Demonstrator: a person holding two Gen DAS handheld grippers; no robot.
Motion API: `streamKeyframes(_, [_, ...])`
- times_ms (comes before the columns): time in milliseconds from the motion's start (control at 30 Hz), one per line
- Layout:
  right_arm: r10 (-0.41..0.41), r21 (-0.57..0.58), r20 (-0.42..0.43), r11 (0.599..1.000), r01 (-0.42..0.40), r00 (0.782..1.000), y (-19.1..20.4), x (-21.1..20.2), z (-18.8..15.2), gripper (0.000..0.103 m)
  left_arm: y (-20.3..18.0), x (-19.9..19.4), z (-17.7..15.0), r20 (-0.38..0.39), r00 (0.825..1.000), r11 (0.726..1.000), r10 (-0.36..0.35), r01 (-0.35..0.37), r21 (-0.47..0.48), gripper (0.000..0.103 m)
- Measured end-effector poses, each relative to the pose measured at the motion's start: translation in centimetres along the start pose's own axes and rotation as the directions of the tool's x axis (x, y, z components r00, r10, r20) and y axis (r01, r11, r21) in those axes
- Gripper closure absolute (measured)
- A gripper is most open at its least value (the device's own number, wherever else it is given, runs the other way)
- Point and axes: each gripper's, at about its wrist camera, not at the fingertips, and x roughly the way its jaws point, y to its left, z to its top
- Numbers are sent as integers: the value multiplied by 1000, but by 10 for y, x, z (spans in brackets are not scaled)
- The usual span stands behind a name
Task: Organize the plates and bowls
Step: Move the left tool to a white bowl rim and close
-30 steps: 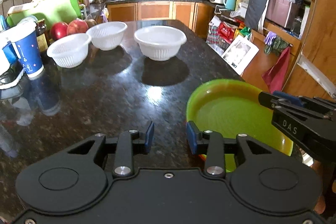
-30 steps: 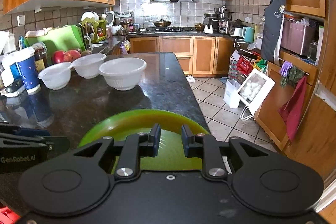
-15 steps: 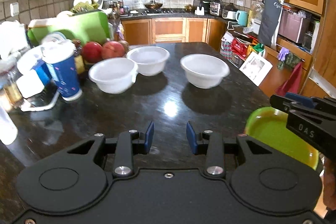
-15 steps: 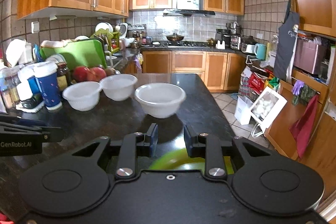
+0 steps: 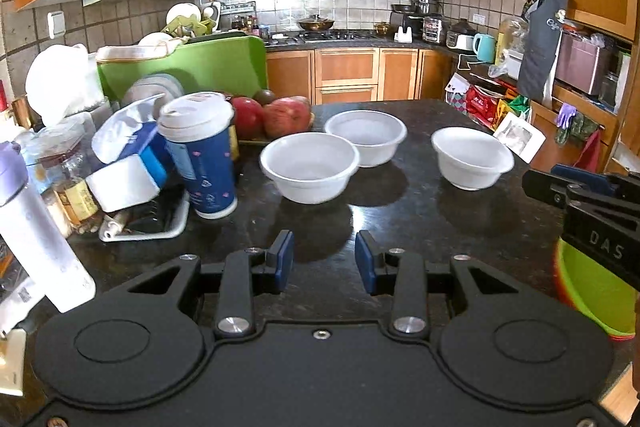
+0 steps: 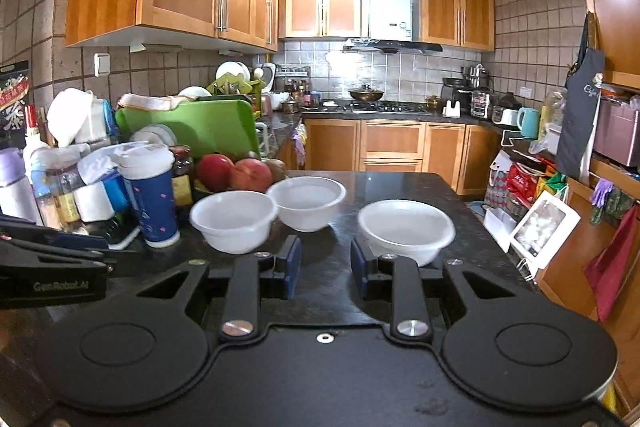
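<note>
I see my left gripper with its jaws apart and empty above the dark counter; the near bowl sits just ahead. My right gripper is likewise apart, holding nothing, the right bowl just beyond its right finger. The green plate lies at the counter's right edge, under the right gripper.

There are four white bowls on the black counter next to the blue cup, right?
Not quite: there are three white bowls, not four. The left wrist view shows them all: one nearest the blue cup, one behind it, and one apart on the right, all on the black counter.
</note>
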Motion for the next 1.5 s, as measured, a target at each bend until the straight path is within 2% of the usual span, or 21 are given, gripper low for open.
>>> streamKeyframes(133, [7, 11, -22, 1000, -7, 1000, 10, 6, 10, 74, 4, 7, 10, 2, 1000, 1000, -2, 2, 2, 57])
streamKeyframes(267, [-14, 4, -10, 1000, 14, 1000, 2, 10, 24, 74, 1, 13, 21, 26, 1000, 1000, -9, 9, 26, 57])
streamKeyframes(400, [-52, -9, 4, 999, 52, 999, -20, 20, 41, 74, -16, 24, 36, 27, 1000, 999, -11, 10, 48, 57])
streamKeyframes(567, [-67, -4, -17, 998, 67, 998, -57, 44, 59, 74, -42, 43, 61, -3, 1000, 998, -13, 13, 58, 57])
streamKeyframes(667, [-67, 1, -45, 998, 67, 997, -81, 64, 70, 74, -59, 61, 74, -51, 999, 998, 10, -6, 62, 57])
streamKeyframes(733, [-74, 7, -82, 997, 75, 994, -97, 79, 75, 73, -69, 76, 81, -98, 995, 998, 0, 6, 55, 57])
streamKeyframes(900, [-36, 64, -203, 997, 50, 978, -136, 123, 79, 73, -86, 115, 92, -226, 973, 999, -51, 54, 8, 57])
streamKeyframes(1233, [54, 88, -279, 996, -30, 959, -170, 186, 70, 73, -119, 165, 95, -296, 955, 999, 31, -32, 2, 57])
streamKeyframes(1500, [108, 88, -316, 993, -84, 943, -180, 210, 64, 73, -134, 186, 99, -341, 939, 999, 46, -49, 0, 57])
